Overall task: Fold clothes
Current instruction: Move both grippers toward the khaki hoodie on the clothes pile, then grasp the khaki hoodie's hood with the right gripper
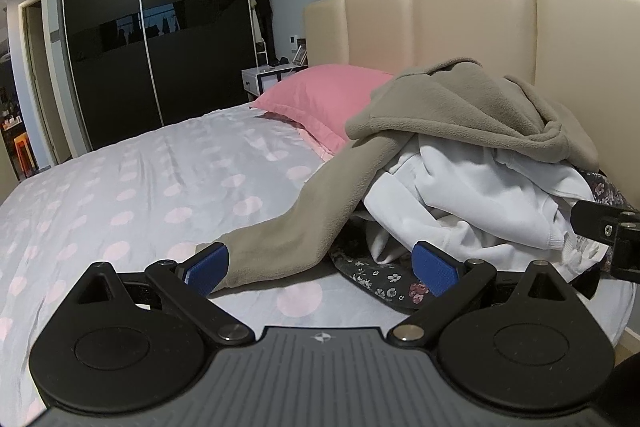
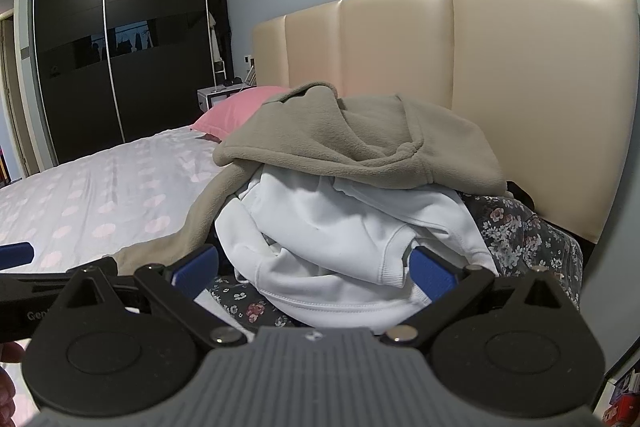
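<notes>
Between the wide-spread jaws of the left gripper (image 1: 320, 269) lay the trailing sleeve of a tan fleece (image 1: 452, 107), its cuff end just inside the left pad (image 1: 208, 267), resting on the dotted bedsheet (image 1: 132, 187). Nothing was gripped; whether that pad touched the cloth could not be told. The right gripper (image 2: 314, 273) also stood fully open, its jaws framing the hem of a white sweatshirt (image 2: 340, 227) heaped under the fleece, on a floral garment (image 2: 516, 231), ahead by the headboard (image 2: 520, 67). Judging by this, the step was drawing one garment from the pile. Done well, the left would close on the sleeve alone, clear of the sheet, and pull low and slowly toward the open bed so the sweatshirt is not dragged along.
</notes>
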Action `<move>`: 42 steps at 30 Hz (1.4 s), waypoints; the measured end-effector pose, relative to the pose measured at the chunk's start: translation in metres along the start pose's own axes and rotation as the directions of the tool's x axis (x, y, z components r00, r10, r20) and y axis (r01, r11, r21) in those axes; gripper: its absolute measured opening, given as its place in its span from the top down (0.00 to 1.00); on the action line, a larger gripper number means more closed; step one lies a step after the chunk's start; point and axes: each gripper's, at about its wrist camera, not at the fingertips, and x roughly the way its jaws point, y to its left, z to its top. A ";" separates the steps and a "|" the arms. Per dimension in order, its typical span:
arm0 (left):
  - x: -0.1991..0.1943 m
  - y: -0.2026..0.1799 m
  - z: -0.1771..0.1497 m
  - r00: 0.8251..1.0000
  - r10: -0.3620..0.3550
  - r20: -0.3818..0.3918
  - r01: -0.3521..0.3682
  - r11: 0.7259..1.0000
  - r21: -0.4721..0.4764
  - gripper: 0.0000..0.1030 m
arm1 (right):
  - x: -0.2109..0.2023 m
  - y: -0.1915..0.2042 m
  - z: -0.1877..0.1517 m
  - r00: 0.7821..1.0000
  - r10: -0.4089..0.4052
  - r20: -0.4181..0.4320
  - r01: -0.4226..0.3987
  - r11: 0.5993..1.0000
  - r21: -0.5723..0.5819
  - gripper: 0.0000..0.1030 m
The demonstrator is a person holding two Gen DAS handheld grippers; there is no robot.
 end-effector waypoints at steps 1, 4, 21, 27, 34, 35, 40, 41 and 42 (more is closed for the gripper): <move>0.000 0.000 0.000 1.000 0.000 0.000 0.000 1.000 0.001 0.03 | 0.000 0.000 0.000 1.000 0.000 0.000 0.000 1.000 -0.001 0.01; 0.000 0.002 -0.001 1.000 -0.003 -0.005 0.003 1.000 -0.003 0.03 | 0.000 0.000 0.001 1.000 0.000 -0.002 0.000 1.000 -0.005 0.01; 0.011 0.025 -0.001 0.999 0.032 -0.033 -0.031 0.999 0.007 0.05 | 0.014 -0.002 0.007 0.995 0.024 -0.101 -0.025 1.000 -0.003 0.01; 0.021 0.035 -0.001 0.998 0.040 -0.054 -0.038 0.999 0.036 0.06 | 0.024 -0.002 0.015 0.981 0.103 -0.162 -0.113 0.992 -0.050 0.01; 0.037 0.049 0.002 0.995 0.070 -0.073 -0.066 0.996 0.059 0.06 | 0.035 -0.004 0.041 0.988 0.113 -0.109 -0.129 0.979 -0.158 0.01; 0.039 0.052 0.003 0.995 0.068 -0.076 -0.064 0.996 0.055 0.06 | 0.039 -0.006 0.046 0.987 0.114 -0.116 -0.132 0.978 -0.159 0.01; 0.049 0.068 0.008 0.994 0.091 -0.062 -0.090 0.996 0.024 0.06 | 0.063 -0.015 0.071 0.992 0.073 -0.099 -0.089 0.981 -0.170 0.01; 0.052 0.071 0.010 0.993 0.099 -0.063 -0.098 0.995 0.015 0.06 | 0.069 -0.016 0.075 0.993 0.066 -0.098 -0.083 0.979 -0.184 0.01; 0.055 0.075 0.011 0.993 0.098 -0.069 -0.098 0.995 0.003 0.06 | 0.074 -0.017 0.079 0.993 0.059 -0.097 -0.078 0.977 -0.199 0.01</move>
